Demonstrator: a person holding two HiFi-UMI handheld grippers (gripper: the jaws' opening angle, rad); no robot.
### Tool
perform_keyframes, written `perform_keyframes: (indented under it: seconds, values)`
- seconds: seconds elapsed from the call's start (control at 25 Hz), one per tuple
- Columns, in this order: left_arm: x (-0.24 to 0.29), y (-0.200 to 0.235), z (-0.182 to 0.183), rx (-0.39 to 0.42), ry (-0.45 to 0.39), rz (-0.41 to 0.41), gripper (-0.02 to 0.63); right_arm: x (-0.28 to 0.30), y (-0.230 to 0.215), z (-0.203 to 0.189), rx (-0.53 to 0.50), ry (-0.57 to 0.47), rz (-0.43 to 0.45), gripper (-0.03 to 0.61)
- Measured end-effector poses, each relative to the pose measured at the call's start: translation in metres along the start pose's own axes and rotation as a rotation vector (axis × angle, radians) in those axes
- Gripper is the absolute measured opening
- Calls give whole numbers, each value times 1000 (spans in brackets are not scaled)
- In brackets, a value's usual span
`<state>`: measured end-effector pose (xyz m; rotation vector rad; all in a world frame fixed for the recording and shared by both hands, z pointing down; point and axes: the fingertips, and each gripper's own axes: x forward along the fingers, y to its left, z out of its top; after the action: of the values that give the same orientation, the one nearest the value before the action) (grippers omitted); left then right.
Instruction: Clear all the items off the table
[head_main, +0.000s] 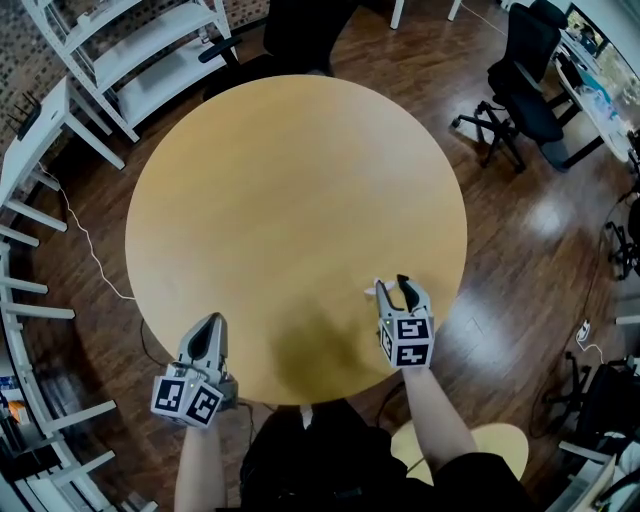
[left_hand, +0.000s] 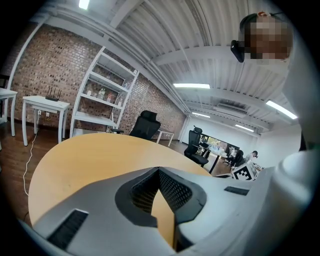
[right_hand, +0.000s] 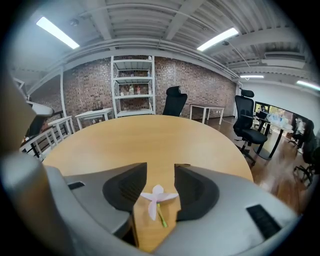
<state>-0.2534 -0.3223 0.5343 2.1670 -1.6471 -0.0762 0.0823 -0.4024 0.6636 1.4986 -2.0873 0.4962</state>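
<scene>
A small pale flower (right_hand: 157, 197) with a short green stem lies flat on the round wooden table (head_main: 290, 190), near its front right edge. My right gripper (right_hand: 160, 168) stands open around it, one jaw on each side and neither pad touching it. In the head view the flower (head_main: 371, 292) shows as a white speck just left of the right gripper (head_main: 391, 288). My left gripper (head_main: 209, 322) hovers over the table's front left edge. Its jaws meet at the tips (left_hand: 159, 170) with nothing between them.
White shelving (head_main: 130, 50) and white desks (head_main: 30, 130) stand to the left on the dark wood floor, with a cable (head_main: 90, 250) trailing beside them. Black office chairs (head_main: 520, 80) are at the far right and behind the table (head_main: 300, 30). A yellow stool (head_main: 500, 440) sits beside me.
</scene>
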Motion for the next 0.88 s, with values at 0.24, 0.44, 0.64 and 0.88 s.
perform_keyframes:
  seconds: [0.24, 0.44, 0.64, 0.88]
  values:
    - [-2, 0, 10, 3, -26, -34, -9, -16, 3, 17, 9, -45, -26, 179]
    - [-2, -7, 25, 18, -74, -71, -9, -43, 0, 42, 28, -131, -57, 179]
    - [4, -16, 58, 17, -180, -101, -9, -84, -4, 85, 21, -337, -92, 93]
    - [-8, -30, 92, 74, -256, -171, -9, -149, -13, 131, 1, -511, -171, 5]
